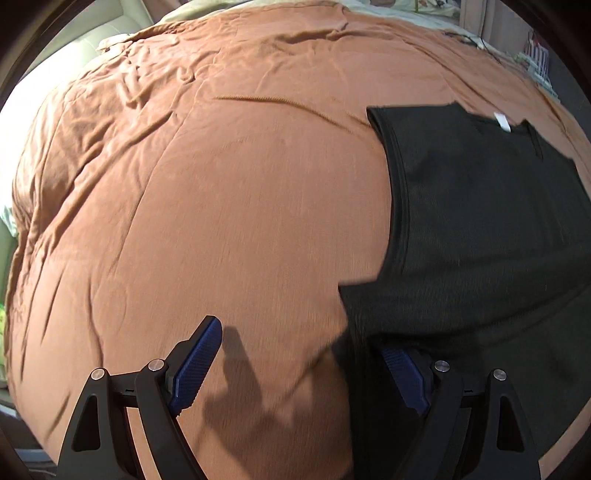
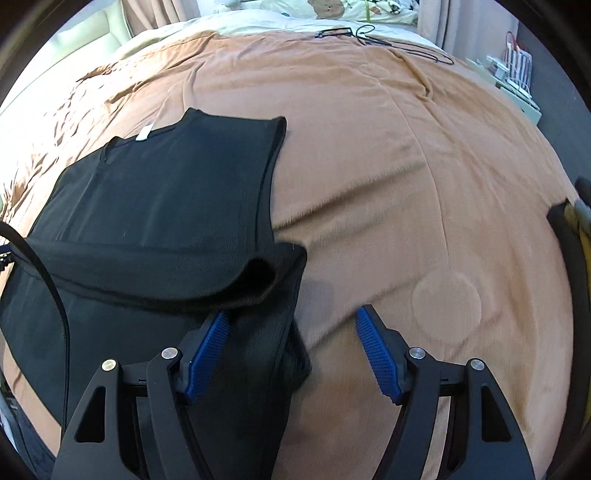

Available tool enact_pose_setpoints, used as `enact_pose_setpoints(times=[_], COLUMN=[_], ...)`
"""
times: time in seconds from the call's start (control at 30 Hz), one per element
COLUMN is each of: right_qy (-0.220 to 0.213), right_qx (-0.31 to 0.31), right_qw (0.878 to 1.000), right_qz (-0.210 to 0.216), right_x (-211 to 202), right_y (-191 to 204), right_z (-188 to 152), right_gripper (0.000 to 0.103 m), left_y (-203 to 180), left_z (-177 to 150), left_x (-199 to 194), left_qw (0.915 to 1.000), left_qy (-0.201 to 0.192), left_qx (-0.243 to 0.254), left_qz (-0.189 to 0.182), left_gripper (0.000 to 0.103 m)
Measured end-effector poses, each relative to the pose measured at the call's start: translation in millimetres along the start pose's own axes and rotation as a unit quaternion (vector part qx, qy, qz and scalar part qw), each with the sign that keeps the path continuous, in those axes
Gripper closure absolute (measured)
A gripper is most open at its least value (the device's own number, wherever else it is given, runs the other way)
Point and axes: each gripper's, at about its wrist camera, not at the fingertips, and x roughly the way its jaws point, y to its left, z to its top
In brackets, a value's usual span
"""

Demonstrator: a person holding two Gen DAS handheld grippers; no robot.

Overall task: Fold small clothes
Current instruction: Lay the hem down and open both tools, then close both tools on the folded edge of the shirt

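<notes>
A black sleeveless top (image 1: 480, 221) lies on the orange bedspread (image 1: 221, 184), neck with a white label (image 1: 502, 122) at the far end. Its lower part is folded up over the body (image 2: 155, 273). My left gripper (image 1: 299, 354) is open over the top's lower left edge; its right finger (image 1: 406, 376) is partly under or against the black cloth. My right gripper (image 2: 291, 347) is open astride the top's lower right edge (image 2: 280, 354), left finger (image 2: 207, 350) over the cloth, right finger (image 2: 376, 354) over the bedspread (image 2: 406, 184).
A black cable (image 2: 388, 40) lies at the far end of the bed. A patterned pillow (image 2: 332, 7) sits behind it. A bedside shelf with items (image 2: 513, 74) stands at the far right. A dark object (image 2: 569, 240) is at the right edge.
</notes>
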Motion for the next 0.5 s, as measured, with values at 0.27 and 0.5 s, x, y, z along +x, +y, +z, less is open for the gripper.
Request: enact_pose_setpoints(times=[0.27, 0.5], right_qy=[-0.017, -0.022], right_qx=[0.013, 0.035], right_qw=[0.999, 0.996], right_qz=[0.037, 0.083], right_x=[24.9, 36.9], right_y=[-2.4, -16.1], right_z=[26.7, 32.3], right_gripper=[0.051, 0.058], left_y=[2.5, 6.7], left_z=[29.6, 27.8], left_x=[9.1, 14.8], left_qw=[0.9979, 0.9942], left_qy=[-0.035, -0.028], left_qx=[-0.022, -0.051], left_qz=[-0.05, -0.091], left_gripper=[0.027, 0.043])
